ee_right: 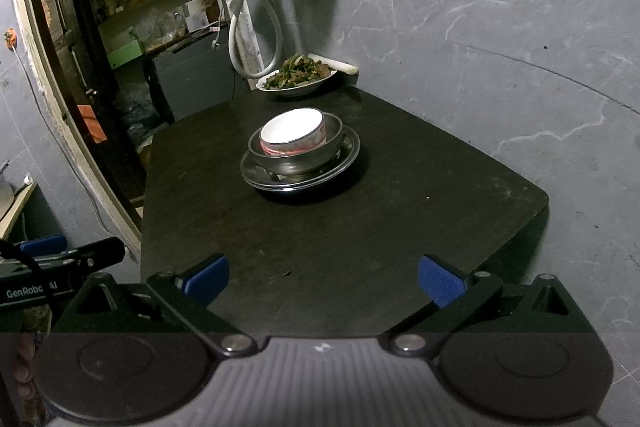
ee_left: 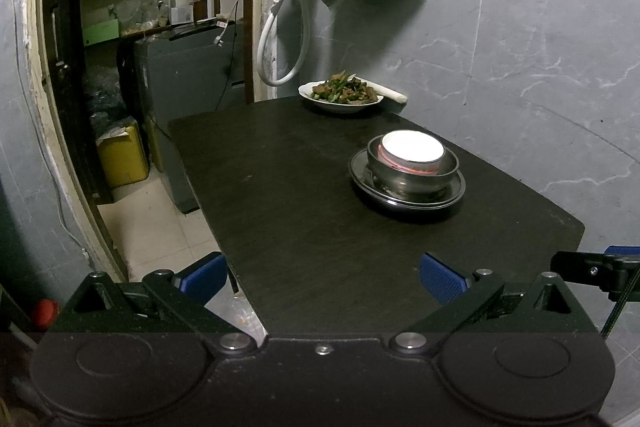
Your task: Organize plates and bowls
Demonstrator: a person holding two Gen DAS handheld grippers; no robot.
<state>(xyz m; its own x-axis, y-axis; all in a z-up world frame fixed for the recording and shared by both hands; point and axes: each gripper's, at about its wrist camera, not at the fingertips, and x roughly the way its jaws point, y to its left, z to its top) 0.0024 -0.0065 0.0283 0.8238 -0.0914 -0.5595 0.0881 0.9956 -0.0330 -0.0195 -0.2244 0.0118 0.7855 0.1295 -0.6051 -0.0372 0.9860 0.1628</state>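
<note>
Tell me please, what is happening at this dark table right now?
A person holds two grippers, and both are open and empty. The left gripper and right gripper hover over the near edge of the dark table. The dishes are already stacked: a white ceramic bowl sits inside a steel bowl, on round metal plates. A white plate of cooked greens stands apart at the far edge.
</note>
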